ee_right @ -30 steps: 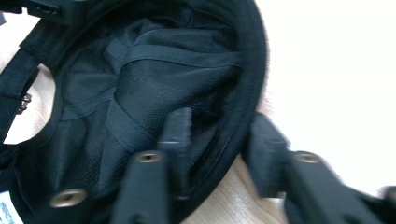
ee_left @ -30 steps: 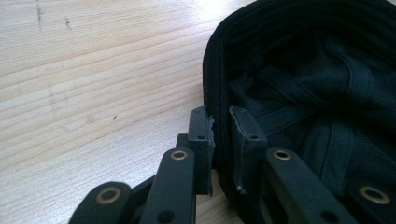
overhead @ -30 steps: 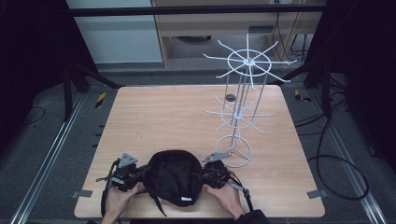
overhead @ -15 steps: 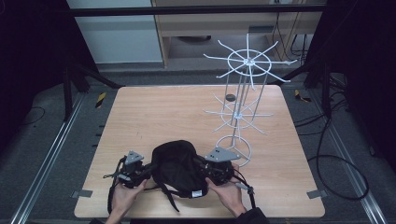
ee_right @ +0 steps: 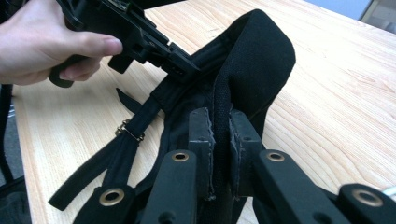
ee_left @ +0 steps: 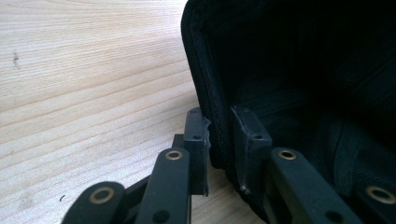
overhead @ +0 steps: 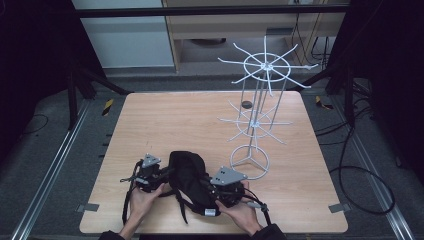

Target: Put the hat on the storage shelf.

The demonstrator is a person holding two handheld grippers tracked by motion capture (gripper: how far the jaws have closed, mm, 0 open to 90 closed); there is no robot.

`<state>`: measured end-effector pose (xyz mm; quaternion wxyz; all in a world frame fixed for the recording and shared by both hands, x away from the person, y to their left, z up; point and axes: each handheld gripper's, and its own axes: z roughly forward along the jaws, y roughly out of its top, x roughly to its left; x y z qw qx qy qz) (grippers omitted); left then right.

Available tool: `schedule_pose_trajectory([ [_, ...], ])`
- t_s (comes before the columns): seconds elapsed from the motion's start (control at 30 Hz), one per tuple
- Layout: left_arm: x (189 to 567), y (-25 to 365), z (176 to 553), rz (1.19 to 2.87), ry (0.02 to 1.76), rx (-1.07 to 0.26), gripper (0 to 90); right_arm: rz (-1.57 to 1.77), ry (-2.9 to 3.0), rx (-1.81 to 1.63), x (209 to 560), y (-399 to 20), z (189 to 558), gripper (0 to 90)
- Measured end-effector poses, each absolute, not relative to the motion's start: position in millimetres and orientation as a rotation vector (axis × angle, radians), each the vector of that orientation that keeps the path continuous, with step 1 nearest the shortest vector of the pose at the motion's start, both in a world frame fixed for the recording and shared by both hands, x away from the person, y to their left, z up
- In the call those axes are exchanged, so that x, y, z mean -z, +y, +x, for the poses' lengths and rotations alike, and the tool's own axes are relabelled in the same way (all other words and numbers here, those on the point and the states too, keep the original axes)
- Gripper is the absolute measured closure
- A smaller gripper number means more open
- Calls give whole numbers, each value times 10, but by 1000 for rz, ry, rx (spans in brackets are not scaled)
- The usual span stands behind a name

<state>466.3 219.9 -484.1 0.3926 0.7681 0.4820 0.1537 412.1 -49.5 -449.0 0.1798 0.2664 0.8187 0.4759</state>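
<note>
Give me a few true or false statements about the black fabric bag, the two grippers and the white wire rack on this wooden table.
1. The black fabric bag hangs on the white wire display rack. False: it is down at the light wooden table, between the grippers.
2. The right gripper pinches the bag's edge. True.
3. The left gripper has the bag's rim between its fingers. True.
4. The rack lies toppled. False: it stands upright.

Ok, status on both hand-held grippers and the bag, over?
Left hand-held gripper clamped on black bag edge. Right hand-held gripper clamped on opposite edge. Bag held between them above table. White wire rack stands beside the right.
</note>
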Motion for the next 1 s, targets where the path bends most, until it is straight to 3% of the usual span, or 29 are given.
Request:
schedule_pose_trajectory([
  [0.43, 4422, 2326, 4421, 1836, 1133, -380, 599, 815, 2259, -1275, 4514, -547, 4119, 823],
  [1.0, 4233, 1855, 4357, 1768, 1031, -255, 369, 792, 2285, -1314, 4564, -516, 4058, 762],
])
